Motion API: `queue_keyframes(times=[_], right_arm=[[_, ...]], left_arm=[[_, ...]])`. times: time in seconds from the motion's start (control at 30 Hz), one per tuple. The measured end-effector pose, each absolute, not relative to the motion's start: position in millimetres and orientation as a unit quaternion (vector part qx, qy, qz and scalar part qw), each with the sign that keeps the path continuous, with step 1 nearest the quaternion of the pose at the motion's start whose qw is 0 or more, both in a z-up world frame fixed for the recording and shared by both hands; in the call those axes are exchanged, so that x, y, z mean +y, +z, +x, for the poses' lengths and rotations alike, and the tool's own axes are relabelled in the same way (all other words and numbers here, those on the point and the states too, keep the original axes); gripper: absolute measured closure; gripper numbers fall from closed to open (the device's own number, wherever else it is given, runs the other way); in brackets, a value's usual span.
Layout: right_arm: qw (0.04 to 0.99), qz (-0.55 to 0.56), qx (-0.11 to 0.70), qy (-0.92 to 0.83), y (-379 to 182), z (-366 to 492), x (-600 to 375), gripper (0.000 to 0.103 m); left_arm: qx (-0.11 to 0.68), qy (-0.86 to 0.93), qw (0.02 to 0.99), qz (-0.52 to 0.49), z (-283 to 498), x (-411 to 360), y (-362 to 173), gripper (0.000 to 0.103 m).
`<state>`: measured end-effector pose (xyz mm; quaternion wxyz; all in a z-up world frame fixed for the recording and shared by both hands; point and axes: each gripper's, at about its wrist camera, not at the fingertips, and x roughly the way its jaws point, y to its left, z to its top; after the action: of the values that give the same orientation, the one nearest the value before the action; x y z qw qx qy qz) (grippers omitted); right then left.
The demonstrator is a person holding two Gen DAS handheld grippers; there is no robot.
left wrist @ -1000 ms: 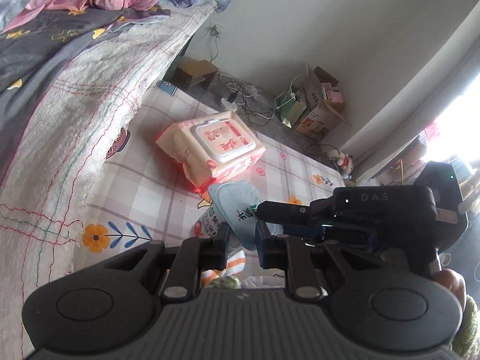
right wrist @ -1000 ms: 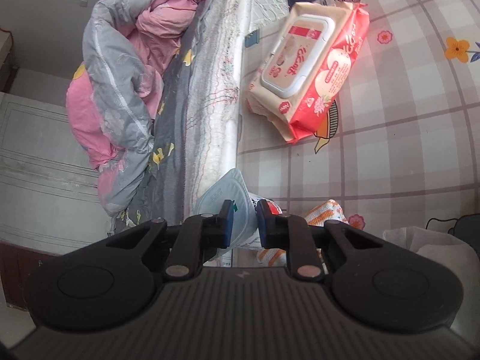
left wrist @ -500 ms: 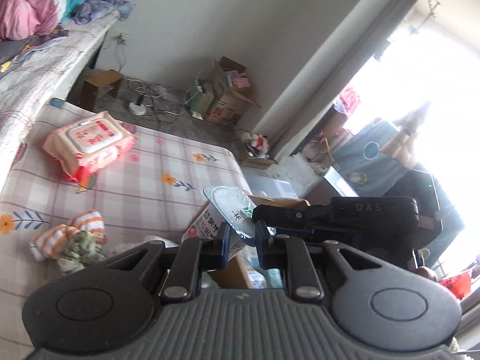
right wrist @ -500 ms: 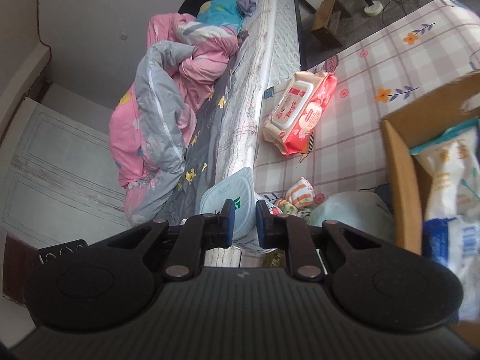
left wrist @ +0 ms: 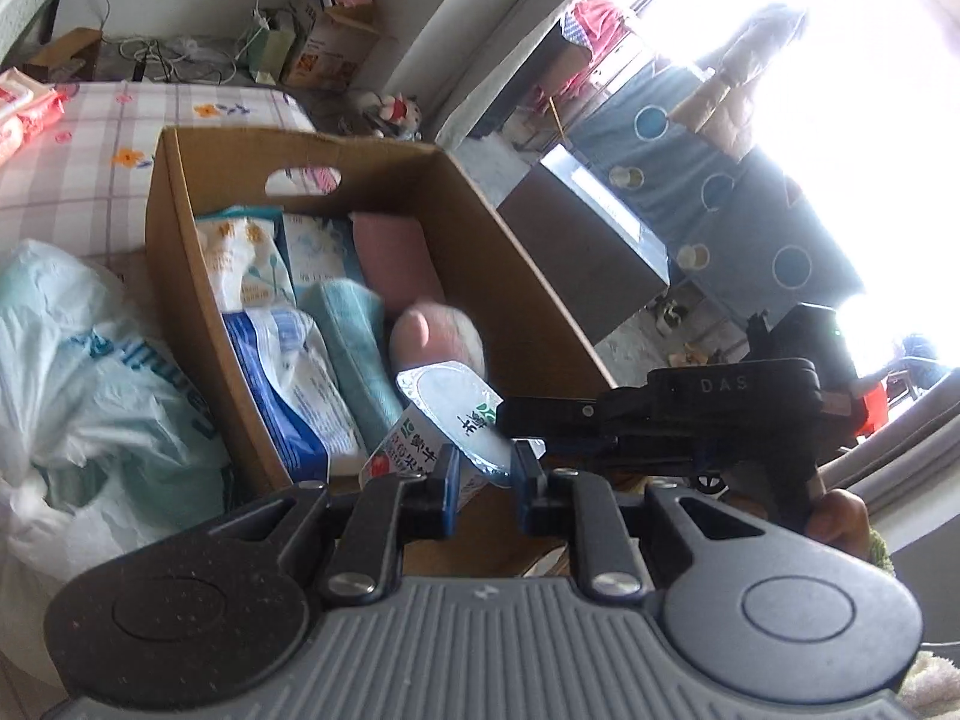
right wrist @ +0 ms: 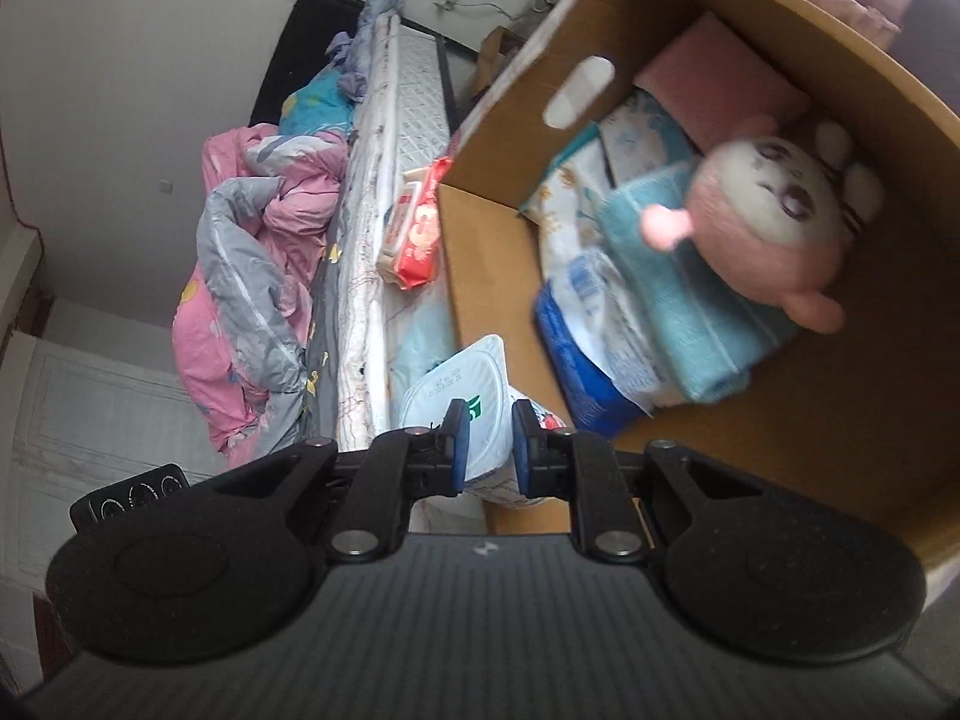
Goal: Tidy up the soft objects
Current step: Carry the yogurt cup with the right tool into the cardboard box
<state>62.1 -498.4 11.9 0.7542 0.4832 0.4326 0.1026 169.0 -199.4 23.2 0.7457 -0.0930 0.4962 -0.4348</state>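
Both claws pinch one crinkly, seemingly plastic pouch point(left wrist: 447, 414) above cardboard box point(left wrist: 180, 228).

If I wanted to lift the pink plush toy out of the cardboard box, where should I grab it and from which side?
Probably the plush toy by its round head, coming from above: it lies on top of the folded towel, and the cardboard box walls block its sides.

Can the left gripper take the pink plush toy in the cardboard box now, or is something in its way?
Probably not yet. The left gripper is shut on a white tissue pack, which the right gripper also clamps. The pink plush toy lies uncovered on top in the open cardboard box, so only the occupied jaws hinder it.
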Motion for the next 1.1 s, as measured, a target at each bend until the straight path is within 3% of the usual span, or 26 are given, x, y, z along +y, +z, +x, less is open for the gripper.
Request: queue_keyframes(times=[0.3, 0.87, 1.1], right_arm=[[0.715, 0.497, 0.479, 0.109, -57, 52, -495, 0.086], [0.724, 0.390, 0.560, 0.100, -47, 72, -477, 0.074], [0.733, 0.354, 0.576, 0.073, -51, 81, -478, 0.074]], left_arm=[[0.529, -0.396, 0.749, -0.051, 156, -213, -16, 0.084], [0.496, -0.403, 0.767, -0.051, 143, -189, 7, 0.081], [0.471, -0.397, 0.784, -0.076, 143, -160, 21, 0.072]])
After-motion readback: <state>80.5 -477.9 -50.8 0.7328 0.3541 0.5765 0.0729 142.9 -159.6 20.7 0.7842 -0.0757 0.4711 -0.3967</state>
